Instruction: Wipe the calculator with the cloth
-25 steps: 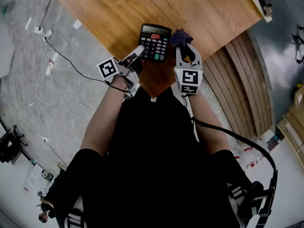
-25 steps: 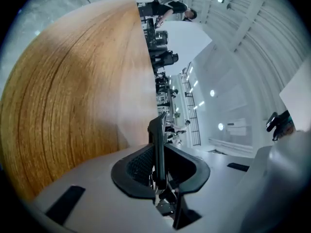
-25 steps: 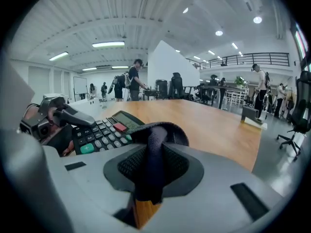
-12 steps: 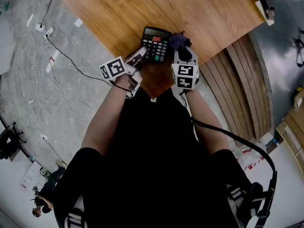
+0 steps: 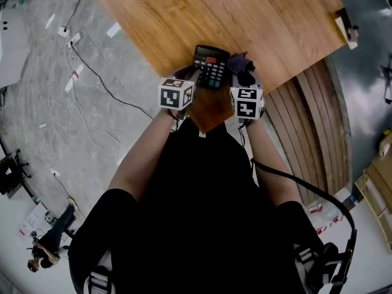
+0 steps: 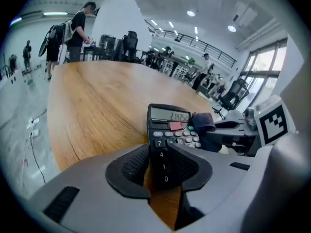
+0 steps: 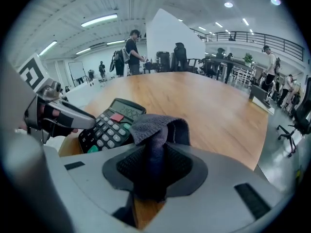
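Note:
A black calculator (image 5: 211, 65) with a red key lies near the wooden table's (image 5: 245, 17) near corner. My left gripper (image 5: 195, 73) is at its near left corner. In the left gripper view the calculator's (image 6: 172, 125) left key column shows between the opening jaws of the left gripper (image 6: 163, 166), with a sliver of wood beside the left pad. My right gripper (image 5: 245, 77) is shut on a dark blue-grey cloth (image 5: 241, 63), right of the calculator. In the right gripper view the cloth (image 7: 153, 130) bunches up out of the right gripper (image 7: 150, 171), beside the calculator (image 7: 109, 123).
The table's corner (image 5: 208, 121) points at the person. Cables (image 5: 92, 84) trail over the grey floor to the left. A small white object (image 5: 346, 26) sits at the table's far right edge. Wooden slats (image 5: 318, 103) lie to the right.
My left gripper has rolled so its marker cube faces up, and its jaws have spread. Both grippers have sunk toward the table, with the calculator and the cloth.

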{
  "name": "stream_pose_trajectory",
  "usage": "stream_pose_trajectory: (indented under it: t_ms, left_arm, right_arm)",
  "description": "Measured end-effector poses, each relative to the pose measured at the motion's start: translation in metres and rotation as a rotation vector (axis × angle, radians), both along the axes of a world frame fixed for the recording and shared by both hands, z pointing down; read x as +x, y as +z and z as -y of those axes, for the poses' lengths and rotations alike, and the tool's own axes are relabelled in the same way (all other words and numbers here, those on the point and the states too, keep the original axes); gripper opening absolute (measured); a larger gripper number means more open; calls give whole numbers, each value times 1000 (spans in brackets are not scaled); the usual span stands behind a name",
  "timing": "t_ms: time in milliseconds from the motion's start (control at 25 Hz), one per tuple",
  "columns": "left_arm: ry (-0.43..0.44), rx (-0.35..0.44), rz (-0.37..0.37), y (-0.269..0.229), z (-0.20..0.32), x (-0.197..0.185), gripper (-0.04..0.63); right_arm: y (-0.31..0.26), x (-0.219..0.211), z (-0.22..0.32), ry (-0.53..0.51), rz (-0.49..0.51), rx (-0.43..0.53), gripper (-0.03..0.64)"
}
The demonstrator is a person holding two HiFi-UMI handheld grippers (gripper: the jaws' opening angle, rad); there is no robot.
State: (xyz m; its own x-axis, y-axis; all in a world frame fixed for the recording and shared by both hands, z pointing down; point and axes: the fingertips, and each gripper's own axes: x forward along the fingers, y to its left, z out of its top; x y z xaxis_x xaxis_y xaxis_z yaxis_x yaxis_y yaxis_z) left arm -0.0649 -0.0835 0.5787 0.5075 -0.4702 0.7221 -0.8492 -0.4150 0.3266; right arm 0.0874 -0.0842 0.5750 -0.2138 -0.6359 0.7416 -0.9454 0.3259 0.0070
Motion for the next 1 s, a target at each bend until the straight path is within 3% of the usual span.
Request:
stream_pose_trajectory:
  t_ms: [200, 440, 600, 840, 1000]
  left_arm:
    - [58, 169, 111, -21, 1, 2, 92]
    - [37, 323, 66, -65, 10, 10, 9]
    - [39, 386, 34, -89, 13, 24, 8]
    - [48, 466, -54, -133, 14, 35, 6]
    - [47, 536, -89, -163, 16, 48, 6]
  right_arm:
    - [-20, 7, -6, 18, -17, 47, 81]
    - [-66, 4, -3, 16, 33, 165, 81]
    - [-80, 10, 0, 31, 50, 198, 81]
    - [-133, -5, -2, 21, 98, 351, 21]
    - [-170, -12, -3, -4, 164, 454, 15]
